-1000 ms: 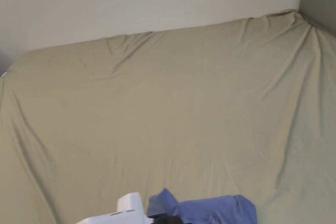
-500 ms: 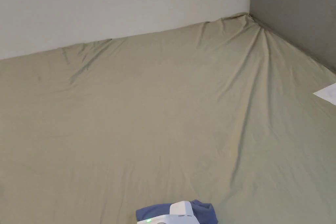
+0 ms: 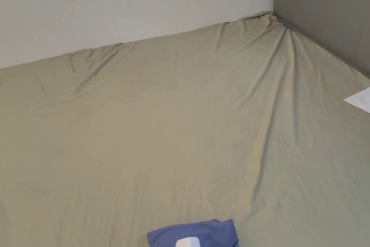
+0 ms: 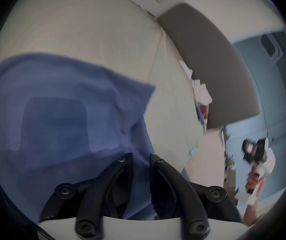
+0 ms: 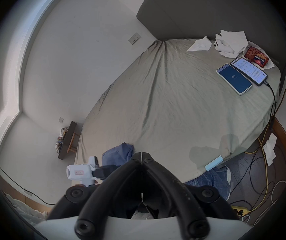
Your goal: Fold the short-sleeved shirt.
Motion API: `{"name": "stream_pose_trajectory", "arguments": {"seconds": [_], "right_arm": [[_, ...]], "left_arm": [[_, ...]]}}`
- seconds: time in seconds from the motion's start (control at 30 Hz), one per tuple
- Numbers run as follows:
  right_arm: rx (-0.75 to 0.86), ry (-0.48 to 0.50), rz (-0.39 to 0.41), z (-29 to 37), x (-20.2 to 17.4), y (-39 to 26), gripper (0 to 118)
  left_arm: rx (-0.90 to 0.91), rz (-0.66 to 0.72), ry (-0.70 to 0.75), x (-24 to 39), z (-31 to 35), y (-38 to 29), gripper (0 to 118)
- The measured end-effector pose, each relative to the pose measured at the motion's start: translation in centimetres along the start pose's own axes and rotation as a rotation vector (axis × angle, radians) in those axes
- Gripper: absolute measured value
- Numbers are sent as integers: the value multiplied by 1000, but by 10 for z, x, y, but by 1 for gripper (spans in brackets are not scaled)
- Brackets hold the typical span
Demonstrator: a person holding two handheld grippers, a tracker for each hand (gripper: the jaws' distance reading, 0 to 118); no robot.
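While the blue short-sleeved shirt [image 3: 193, 232] lies bunched at the near edge of a bed covered by a beige sheet [image 3: 188, 121], the left gripper [image 4: 140, 159] holds it, jaws nearly closed with blue cloth pinched between them. The right gripper [image 5: 141, 154] hangs apart from the bed, its jaws pressed together on nothing. Two phones [image 5: 240, 75] rest far across the sheet. The shirt looks light, soft and limp, so it will likely sag and crumple; gripping at shoulder seams or hem corners seems the best hold for spreading it flat.
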State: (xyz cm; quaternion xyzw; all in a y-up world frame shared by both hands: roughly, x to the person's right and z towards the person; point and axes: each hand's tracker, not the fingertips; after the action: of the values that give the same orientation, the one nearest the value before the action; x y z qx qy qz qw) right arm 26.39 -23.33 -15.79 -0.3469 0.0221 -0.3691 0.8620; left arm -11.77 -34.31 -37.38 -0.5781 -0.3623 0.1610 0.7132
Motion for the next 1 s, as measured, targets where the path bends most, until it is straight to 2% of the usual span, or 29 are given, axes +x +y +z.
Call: {"name": "stream_pose_trajectory", "arguments": {"seconds": [0.03, 0.07, 0.23, 0.27, 0.3, 0.33, 0.4, 0.47, 0.57, 0.6, 0.63, 0.7, 0.73, 0.83, 0.87, 1.0], "right_arm": [[2, 0, -3, 1, 1, 0, 0], [5, 0, -5, 2, 2, -1, 0], [7, 0, -10, -3, 1, -4, 0], [-3, 6, -11, -9, -2, -5, 0], [-23, 15, -3, -18, -5, -6, 0], [-56, 18, 16, -30, -10, -8, 0], [-133, -2, 110, -65, -30, -13, 0], [-227, 82, 171, -111, -52, -20, 0], [-354, 176, 149, -188, -79, -31, 0], [-385, 162, 166, -210, -86, -34, 0], [-430, 105, 232, -233, -93, -38, 0], [-500, 20, 294, -264, -105, -42, 0], [-522, -23, 274, -275, -106, -46, 0], [-582, -184, 355, -297, -105, -57, 0], [-557, -134, 350, -298, -107, -59, 0], [-564, -168, 370, -299, -114, -58, 0]], "left_arm": [[-21, -27, -6, 5, -11, -4, 17], [-37, -41, 17, 11, -23, -7, 7], [-20, -51, -4, 27, -35, -15, 6], [-16, -58, -45, 29, -29, -17, 1], [-1, -58, -92, 30, -20, -19, 1], [41, -58, -111, 32, -8, -21, 1], [113, -25, -111, 30, 25, -25, 1], [231, 22, -100, 15, 63, -31, 1], [341, 67, 24, -14, 111, -42, 0], [364, 77, 54, -23, 123, -47, 0], [383, 105, 81, -35, 136, -49, 0], [413, 175, 104, -54, 156, -56, 0], [431, 195, 106, -62, 164, -60, 0], [431, 201, 130, -77, 178, -64, 0], [428, 204, 133, -81, 180, -64, 0], [406, 204, 126, -88, 177, -59, 0]]}}
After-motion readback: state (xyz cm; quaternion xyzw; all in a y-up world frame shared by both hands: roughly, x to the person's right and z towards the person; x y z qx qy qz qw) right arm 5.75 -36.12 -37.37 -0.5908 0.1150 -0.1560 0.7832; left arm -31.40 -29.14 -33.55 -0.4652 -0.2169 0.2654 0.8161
